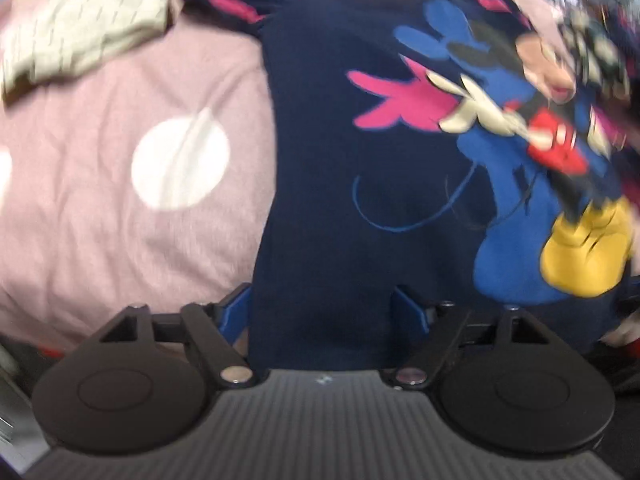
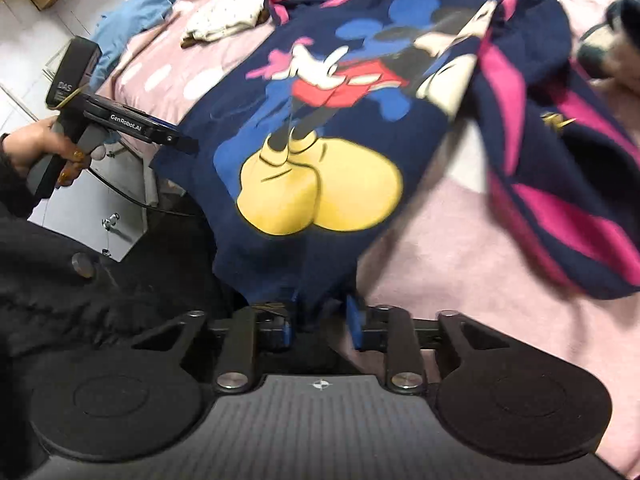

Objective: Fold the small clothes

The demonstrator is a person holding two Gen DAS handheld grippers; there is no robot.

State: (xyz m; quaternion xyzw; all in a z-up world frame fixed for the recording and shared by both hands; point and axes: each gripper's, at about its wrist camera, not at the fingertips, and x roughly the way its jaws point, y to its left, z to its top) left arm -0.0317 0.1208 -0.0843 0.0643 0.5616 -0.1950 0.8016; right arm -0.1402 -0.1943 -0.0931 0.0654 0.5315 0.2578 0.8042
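Both the left gripper [image 1: 320,300] and right gripper [image 2: 320,316] have jaws clamped on the hem of the navy cartoon-print sweatshirt [image 2: 320,128], spread unfolded on the pink polka-dot bed [image 1: 120,220], so folding has barely begun.

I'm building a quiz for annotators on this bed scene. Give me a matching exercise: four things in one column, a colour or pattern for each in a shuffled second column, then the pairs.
Things:
1. sweatshirt
2. bedsheet
3. folded garment
4. printed shoes

Descriptions:
A. yellow
B. cream with small dots
C. navy with pink stripes
D. pink with white circles

Pairs: 1-C, 2-D, 3-B, 4-A

Both the left gripper and right gripper have their jaws on the sweatshirt's lower edge.
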